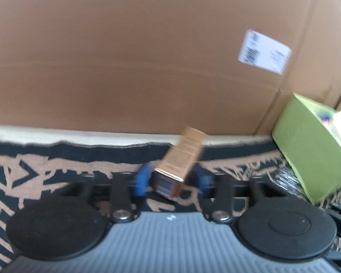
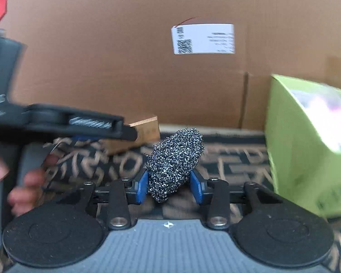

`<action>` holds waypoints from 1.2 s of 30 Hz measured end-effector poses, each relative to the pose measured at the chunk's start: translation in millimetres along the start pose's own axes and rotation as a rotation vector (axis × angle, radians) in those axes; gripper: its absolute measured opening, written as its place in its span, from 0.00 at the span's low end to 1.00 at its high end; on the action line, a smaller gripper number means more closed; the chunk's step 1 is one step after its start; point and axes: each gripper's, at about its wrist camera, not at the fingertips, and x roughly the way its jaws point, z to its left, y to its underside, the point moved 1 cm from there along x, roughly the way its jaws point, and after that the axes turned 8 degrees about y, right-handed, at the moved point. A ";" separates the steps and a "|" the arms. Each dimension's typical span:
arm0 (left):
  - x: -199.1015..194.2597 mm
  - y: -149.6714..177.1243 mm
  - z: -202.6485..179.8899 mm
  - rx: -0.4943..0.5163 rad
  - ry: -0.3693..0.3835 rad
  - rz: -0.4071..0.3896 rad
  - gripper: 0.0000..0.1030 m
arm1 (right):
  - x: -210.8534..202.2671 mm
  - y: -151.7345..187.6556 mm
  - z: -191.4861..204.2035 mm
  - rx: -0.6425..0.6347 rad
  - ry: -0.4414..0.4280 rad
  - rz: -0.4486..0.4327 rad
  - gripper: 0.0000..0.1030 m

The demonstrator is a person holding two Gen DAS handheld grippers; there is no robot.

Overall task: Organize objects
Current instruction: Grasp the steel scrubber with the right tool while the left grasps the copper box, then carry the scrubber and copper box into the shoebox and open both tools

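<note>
Over a patterned rug (image 1: 56, 170) before a large cardboard box (image 1: 147, 56), the left gripper (image 1: 174, 179) clenches a small tan carton (image 1: 179, 159) while the right gripper (image 2: 168, 187) clasps a steel-wool scourer (image 2: 175, 157), both apparently lifted for sorting beside a green box (image 2: 307, 147).

Your grippers (image 2: 168, 188) have blue finger pads (image 2: 140, 190), black linkages, silver pivot screws and ribbed grey bodies.

Motion-blurred throughout: print on small tan carton (image 1: 179, 159) unreadable, white shipping label (image 2: 203, 38) illegible. Green box (image 2: 307, 145) cropped at right edge; hand (image 2: 27, 188) partly hidden behind handle.
</note>
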 end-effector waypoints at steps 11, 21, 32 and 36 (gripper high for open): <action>-41.4 44.5 -73.1 0.086 0.211 0.168 0.23 | -97.7 46.3 -58.2 0.026 0.008 0.034 0.48; -58.0 48.2 -89.8 0.164 0.082 0.131 0.56 | -96.9 63.5 -58.8 0.064 0.034 0.039 0.64; -56.7 52.6 -94.6 0.175 0.051 0.173 0.23 | -93.6 68.0 -69.2 0.132 0.019 0.021 0.40; -73.3 41.5 -115.7 0.177 0.122 0.140 0.23 | -109.9 69.2 -81.7 0.181 -0.009 -0.010 0.39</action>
